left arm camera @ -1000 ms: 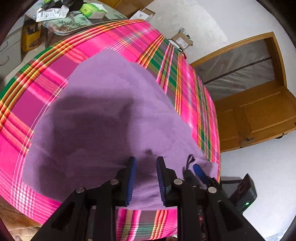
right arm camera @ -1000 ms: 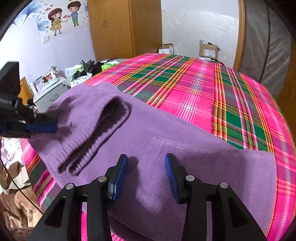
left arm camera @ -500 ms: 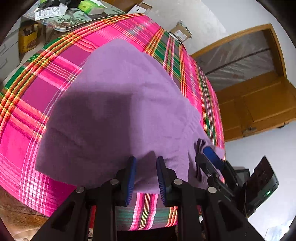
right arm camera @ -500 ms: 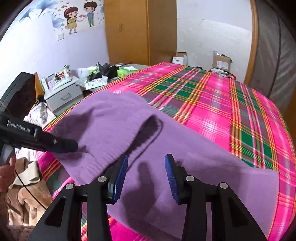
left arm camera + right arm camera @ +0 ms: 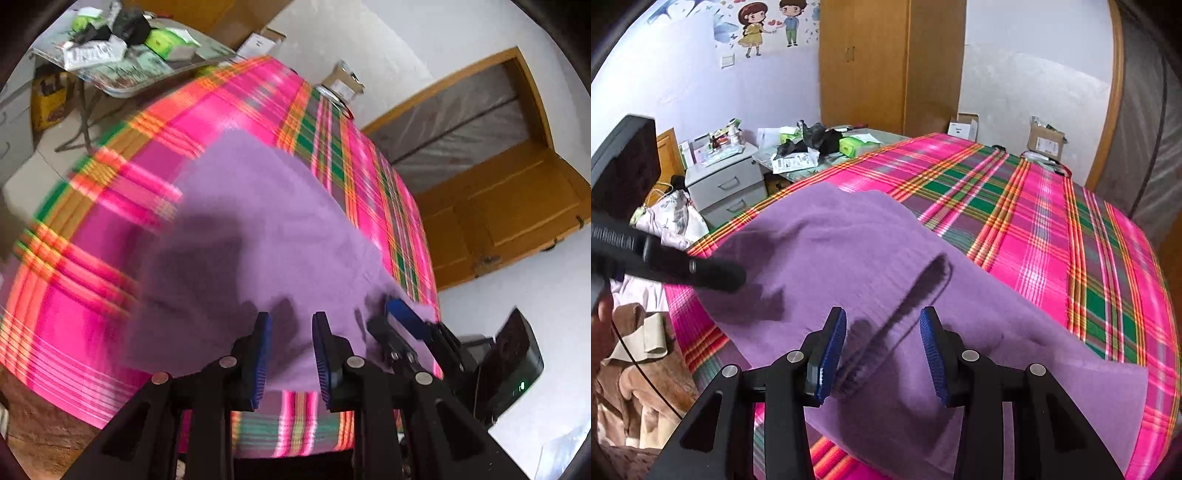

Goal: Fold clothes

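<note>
My left claw [image 5: 289,345] hangs w/ its blue pads spread, nothing between them, just above the near edge of the purple sweater [image 5: 258,240]. My right claw [image 5: 882,347] is spread wide too, empty, over a dark fold opening in the knit, prob. a sleeve or hem end.

The sweater lies flat on the bed [image 5: 1052,221], near-left part of it, reaching to the near edge. Bed is covered by a plaid sheet, hot pink w/ green, orange and yellow stripes; far and right parts of it are bare. Left wrist view is motion-blurred on its left side, so plaid detail there is smeared.

Room: in the right wrist view a wooden wardrobe [image 5: 886,62] stands at the far wall, w/ a cartoon wall sticker [image 5: 768,26] of two kids to its left. Left of the bed sits a grey drawer unit [image 5: 729,184], and beside it a cluttered desk [image 5: 816,147] w/ papers, a black bag, green packs. Two cardboard boxes [image 5: 1043,140] sit on the floor beyond the far end of the bed. A wood-framed door [image 5: 498,177] w/ plastic sheeting shows at right. Brown blanket-like stuff is heaped on the floor near-left [image 5: 631,387].
</note>
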`<act>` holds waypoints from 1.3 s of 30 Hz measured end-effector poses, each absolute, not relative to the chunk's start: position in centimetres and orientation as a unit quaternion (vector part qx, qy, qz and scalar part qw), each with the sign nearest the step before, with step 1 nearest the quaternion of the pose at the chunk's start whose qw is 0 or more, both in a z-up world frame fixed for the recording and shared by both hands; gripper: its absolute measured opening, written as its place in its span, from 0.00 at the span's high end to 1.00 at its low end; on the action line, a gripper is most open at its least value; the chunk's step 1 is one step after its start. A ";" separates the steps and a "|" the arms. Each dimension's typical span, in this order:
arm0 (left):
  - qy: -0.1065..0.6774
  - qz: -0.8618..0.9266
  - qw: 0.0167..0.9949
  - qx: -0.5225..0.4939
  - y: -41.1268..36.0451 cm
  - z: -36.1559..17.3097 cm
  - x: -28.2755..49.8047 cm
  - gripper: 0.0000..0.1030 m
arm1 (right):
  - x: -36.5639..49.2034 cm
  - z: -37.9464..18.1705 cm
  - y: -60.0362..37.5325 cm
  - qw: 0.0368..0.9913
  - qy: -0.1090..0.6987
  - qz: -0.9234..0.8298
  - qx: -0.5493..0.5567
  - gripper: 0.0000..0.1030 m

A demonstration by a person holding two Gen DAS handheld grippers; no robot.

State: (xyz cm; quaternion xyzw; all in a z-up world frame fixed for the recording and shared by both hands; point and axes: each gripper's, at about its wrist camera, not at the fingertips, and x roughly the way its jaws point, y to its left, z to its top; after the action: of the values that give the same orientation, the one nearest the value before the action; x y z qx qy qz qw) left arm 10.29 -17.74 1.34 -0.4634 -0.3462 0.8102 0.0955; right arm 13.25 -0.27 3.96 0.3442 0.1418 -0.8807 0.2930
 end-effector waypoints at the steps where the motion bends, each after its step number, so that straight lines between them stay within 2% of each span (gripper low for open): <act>1: -0.347 0.811 0.090 -0.462 -18.2 1.3 10.1 0.78 | 13.3 4.1 -0.4 0.294 0.144 -0.881 0.342 0.57; 8: -0.355 0.813 0.053 -0.459 -20.9 1.2 9.2 0.78 | 13.3 4.6 -1.6 0.306 0.151 -0.880 0.332 0.57; 26: -0.362 0.804 0.053 -0.468 -21.8 -0.2 9.0 0.78 | 13.4 1.7 -2.7 0.322 0.172 -0.858 0.361 0.57; 32: -0.373 0.802 0.052 -0.464 -22.4 -0.3 8.8 0.78 | 14.7 3.3 -3.4 0.367 0.154 -0.855 0.334 0.57; 39: -0.361 0.805 0.047 -0.469 -23.0 -0.3 8.5 0.78 | 17.0 2.9 -7.5 0.448 0.175 -0.820 0.312 0.57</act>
State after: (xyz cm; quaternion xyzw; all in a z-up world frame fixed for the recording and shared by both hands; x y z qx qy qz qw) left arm 8.47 -23.00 -0.25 -0.4686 -0.3613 0.8048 0.0474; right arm 16.97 -7.52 2.89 0.3116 0.1748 -0.8197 0.4477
